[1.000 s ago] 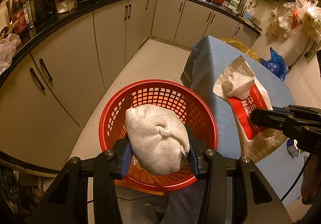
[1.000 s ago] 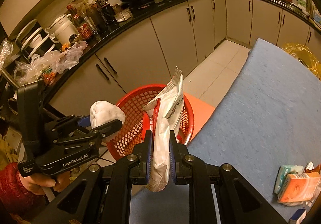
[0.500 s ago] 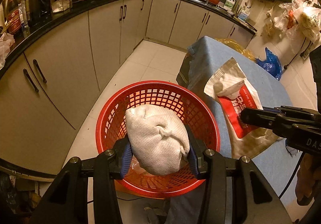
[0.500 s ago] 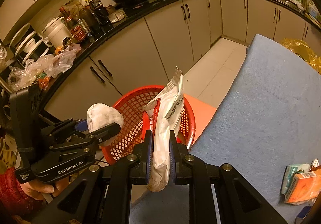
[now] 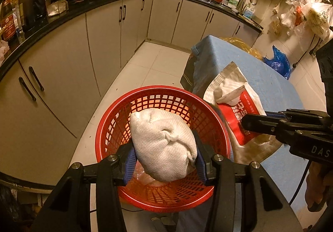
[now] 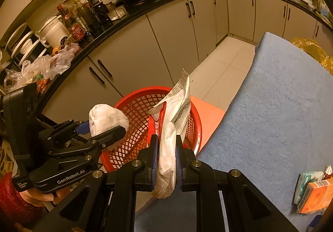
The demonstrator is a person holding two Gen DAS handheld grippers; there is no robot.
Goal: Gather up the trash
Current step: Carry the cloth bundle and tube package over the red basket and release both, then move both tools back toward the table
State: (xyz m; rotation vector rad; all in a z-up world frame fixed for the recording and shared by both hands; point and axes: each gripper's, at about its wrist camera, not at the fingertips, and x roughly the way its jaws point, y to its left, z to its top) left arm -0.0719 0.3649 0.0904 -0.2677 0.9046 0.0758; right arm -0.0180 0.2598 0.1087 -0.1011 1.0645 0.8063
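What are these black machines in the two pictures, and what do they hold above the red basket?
They are no robots: a person carries one hand-held gripper in each hand, with a camera on each that looks along its jaws. One picture comes from the left gripper, one from the right gripper. The left one is shut on a white cloth bundle over the red basket. The right one is shut on a red and white snack bag. Beside the basket is a table with a blue cloth; small boxes lie on it.

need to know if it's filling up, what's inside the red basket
Under the white wad held by the left gripper, the red basket shows pinkish plastic film; the rest of its floor is covered.
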